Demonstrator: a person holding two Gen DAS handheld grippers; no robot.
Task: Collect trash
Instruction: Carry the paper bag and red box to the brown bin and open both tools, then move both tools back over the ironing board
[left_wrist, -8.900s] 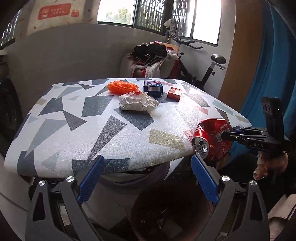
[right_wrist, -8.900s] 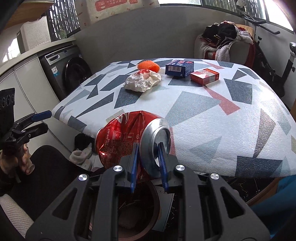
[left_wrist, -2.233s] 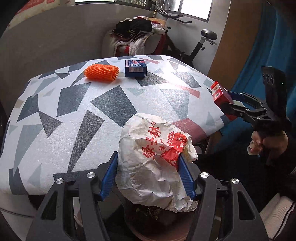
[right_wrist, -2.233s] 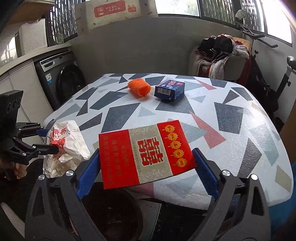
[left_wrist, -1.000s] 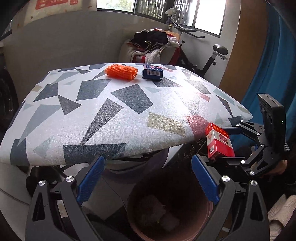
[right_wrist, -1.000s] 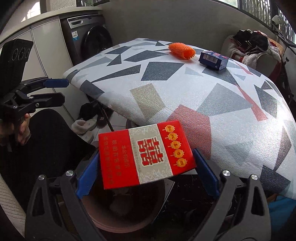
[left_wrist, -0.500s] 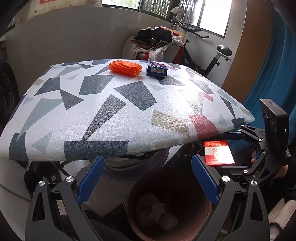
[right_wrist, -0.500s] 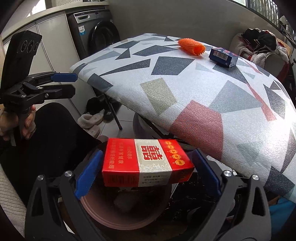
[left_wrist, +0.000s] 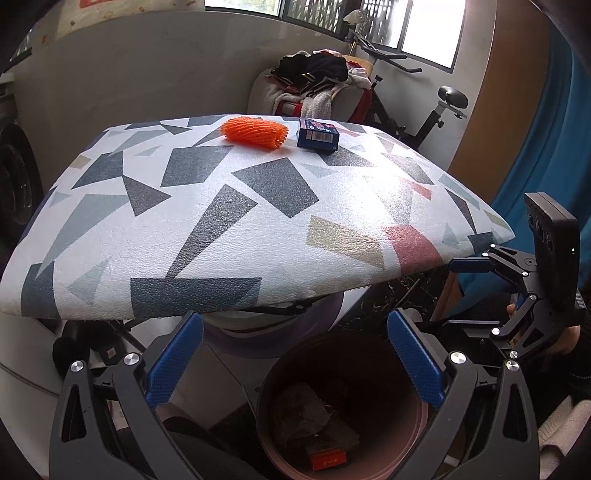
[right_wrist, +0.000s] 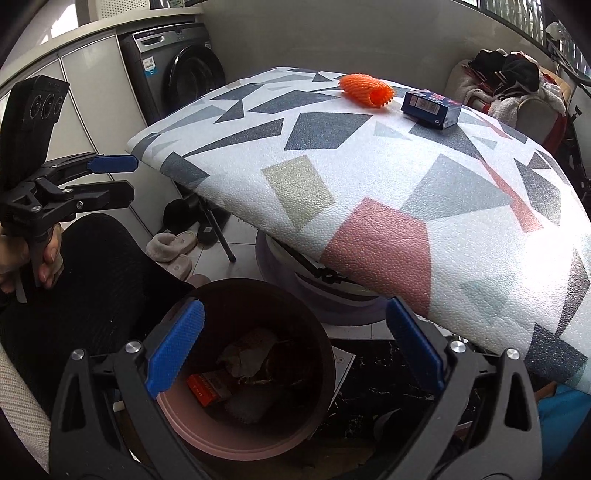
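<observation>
Claws both spread and empty: right claw (right_wrist: 291, 347) hangs over the brown bin (right_wrist: 236, 439) below the bench edge, where the red carton (right_wrist: 203, 387) lies among crumpled paper, and left claw (left_wrist: 295, 358) hovers above that bin too. Farther off on the bench (left_wrist: 236, 221), the orange foam net (left_wrist: 255, 131) and blue box (left_wrist: 317, 134) sit just beside each other at the far edge, trash not yet collected, so I judge a long reach comes next.
</observation>
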